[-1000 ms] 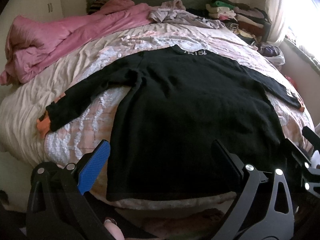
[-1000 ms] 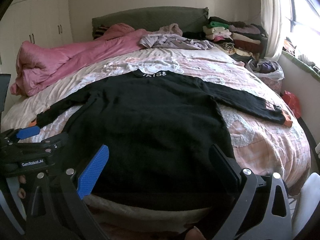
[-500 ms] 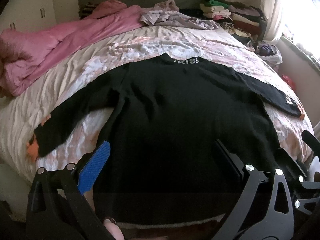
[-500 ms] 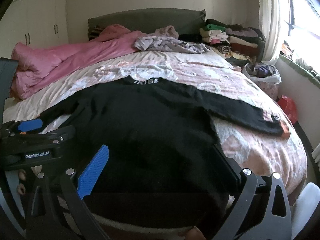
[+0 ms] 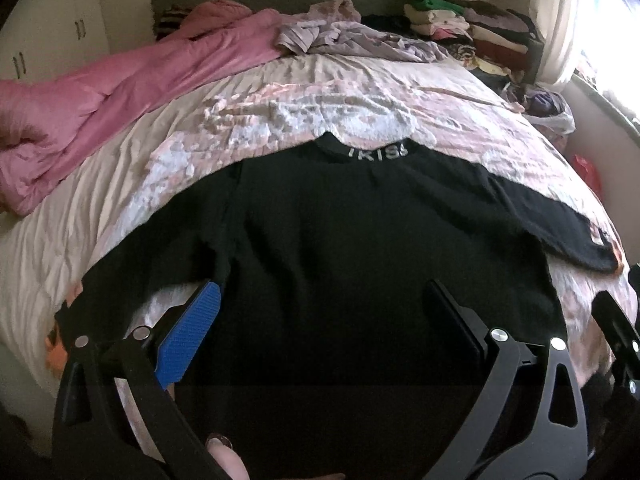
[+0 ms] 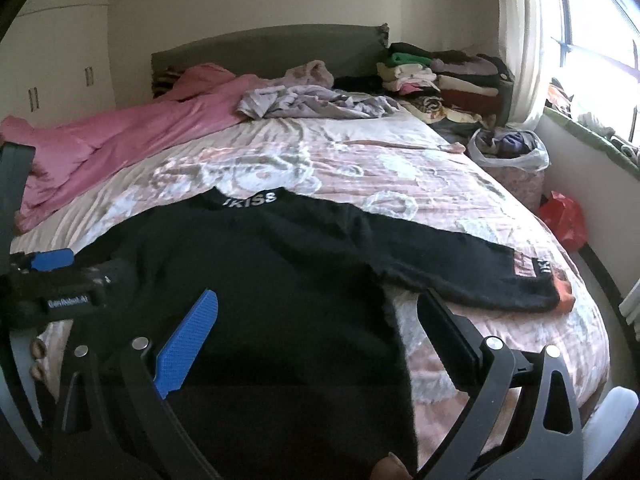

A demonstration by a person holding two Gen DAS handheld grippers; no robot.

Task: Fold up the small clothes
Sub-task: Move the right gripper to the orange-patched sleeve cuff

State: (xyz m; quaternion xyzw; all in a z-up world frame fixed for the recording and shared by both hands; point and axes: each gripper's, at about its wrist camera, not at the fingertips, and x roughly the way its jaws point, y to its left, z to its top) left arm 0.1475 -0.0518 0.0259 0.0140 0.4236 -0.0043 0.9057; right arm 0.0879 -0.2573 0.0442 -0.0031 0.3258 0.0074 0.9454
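We have the black sweater (image 5: 352, 264) spread flat on the bed (image 5: 360, 96), collar toward 12 o'clock, sleeves out, ready for folding. Left hand-held gripper (image 5: 320, 320) and right hand-held gripper (image 6: 316, 328) hover wide, empty, near its hem.

A pink duvet (image 6: 120, 140) lies bunched along the bed's (image 6: 400, 168) left edge, crumpled lilac garments (image 6: 312, 104) sit near the headboard, folded clothes (image 6: 440, 76) are stacked at its far right corner, with a red bag (image 6: 564, 220) on the floor beside the right edge
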